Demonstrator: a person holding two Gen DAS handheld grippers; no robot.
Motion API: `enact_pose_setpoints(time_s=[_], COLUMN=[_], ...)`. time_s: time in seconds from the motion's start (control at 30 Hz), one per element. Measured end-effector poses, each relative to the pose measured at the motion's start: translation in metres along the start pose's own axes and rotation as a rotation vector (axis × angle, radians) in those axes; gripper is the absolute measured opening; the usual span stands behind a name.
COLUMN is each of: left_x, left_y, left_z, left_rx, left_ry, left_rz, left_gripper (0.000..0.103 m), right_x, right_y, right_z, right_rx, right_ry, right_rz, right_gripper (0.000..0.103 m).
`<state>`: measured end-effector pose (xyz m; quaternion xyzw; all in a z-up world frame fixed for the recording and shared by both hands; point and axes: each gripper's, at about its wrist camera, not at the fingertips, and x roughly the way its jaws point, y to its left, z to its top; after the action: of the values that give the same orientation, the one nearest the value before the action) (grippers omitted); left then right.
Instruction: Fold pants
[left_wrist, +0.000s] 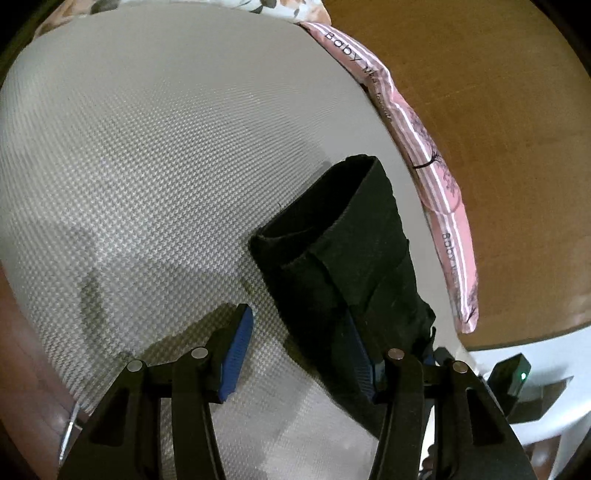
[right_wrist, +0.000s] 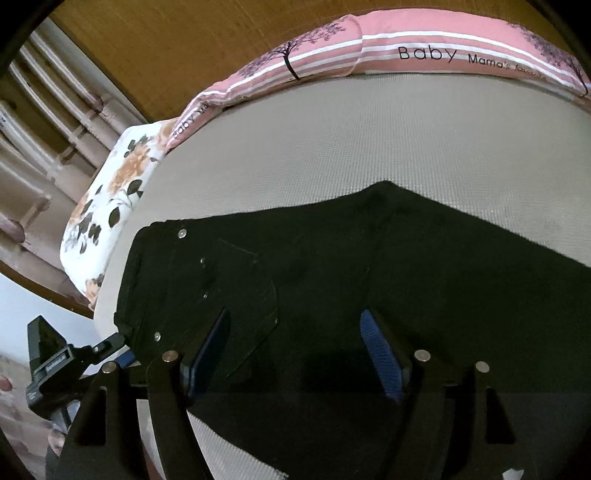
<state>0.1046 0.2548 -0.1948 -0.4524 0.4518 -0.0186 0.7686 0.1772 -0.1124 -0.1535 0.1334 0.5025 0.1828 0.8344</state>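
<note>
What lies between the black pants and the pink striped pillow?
In the right wrist view, only a bare stretch of the grey woven mat separates the black pants from the pink striped pillow.

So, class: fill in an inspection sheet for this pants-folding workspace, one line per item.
Surface: grey woven mat, bare beside the garment.
Job's things: black pants lying flat; leg end by the left gripper.
Clutter: pink striped pillow, floral cloth at the mat's edge.
Grippers: left gripper open, one finger against the leg; right gripper open over the pants.
Cables: nothing seen.
Surroundings: wooden floor.
</note>
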Motion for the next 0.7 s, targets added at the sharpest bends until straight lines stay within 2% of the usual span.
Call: enact_pose_setpoints(time_s=[0.13,0.37,0.57,0.63,0.7], left_x=[0.008,0.021,0.024,0.025,0.027], left_y=[0.006,0.009,0.003,0.002,0.0], left_z=[0.002,0.016,0.019,0.018,0.018], left_rx=[-0.05,-0.093,-0.037,-0.015,0.002], left_ry=[0.004,-0.037,-0.098,-0.106,-0.112], left_rz=[-0.045,-0.112,-0.103,-0.088,-0.056], left_gripper=[0.052,0.055,0.056,0.053,0.038], right_x=[-0.004,-0.012,-0.016,-0.017,-0.018], right_y=[0.002,0.004,0.0,-0.005,-0.012], right_z=[-0.006,-0.011,-0.014,-0.016,-0.017], right_rx=[0.019,0.027,0.047,0.066,0.085], right_ry=[-0.004,-0.014,-0.029,-0.034,-0.037], right_rz=[0.018,0.031,0.036,0.027,0.021], right_gripper=[0.071,0.071,0.071,0.071,0.071])
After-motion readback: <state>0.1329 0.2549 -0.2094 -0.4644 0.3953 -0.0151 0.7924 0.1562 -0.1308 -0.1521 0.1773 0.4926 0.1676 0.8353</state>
